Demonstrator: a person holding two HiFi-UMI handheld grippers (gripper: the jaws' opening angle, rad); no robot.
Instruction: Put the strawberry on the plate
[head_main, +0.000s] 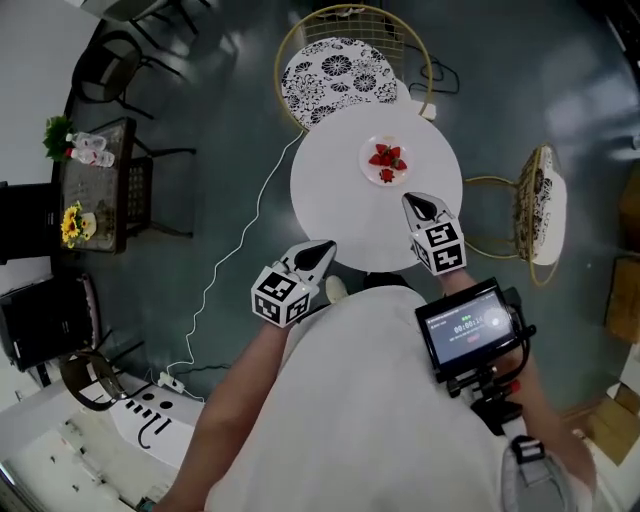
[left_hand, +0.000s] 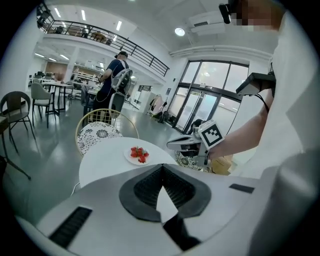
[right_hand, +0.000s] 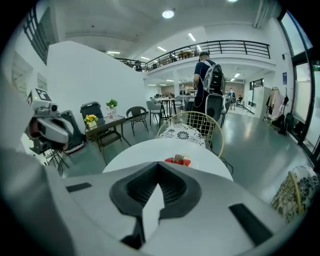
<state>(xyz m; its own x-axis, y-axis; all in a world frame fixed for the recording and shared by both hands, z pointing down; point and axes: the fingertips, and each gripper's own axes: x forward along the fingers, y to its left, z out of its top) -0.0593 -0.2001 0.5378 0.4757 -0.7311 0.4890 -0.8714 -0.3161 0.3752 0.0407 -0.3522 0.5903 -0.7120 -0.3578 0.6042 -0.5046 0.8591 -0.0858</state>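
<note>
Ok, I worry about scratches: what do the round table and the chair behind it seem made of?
Table: matte white top, perhaps laminate or painted board; no grain shows. Chair: thin gold wire frame, likely metal; floral seat pad looks like fabric.

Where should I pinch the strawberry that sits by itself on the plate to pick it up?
Probably across its red middle, coming down from above. That strawberry seems to lie alone at the near edge of the plate, apart from the other strawberries, so both its sides are free.
</note>
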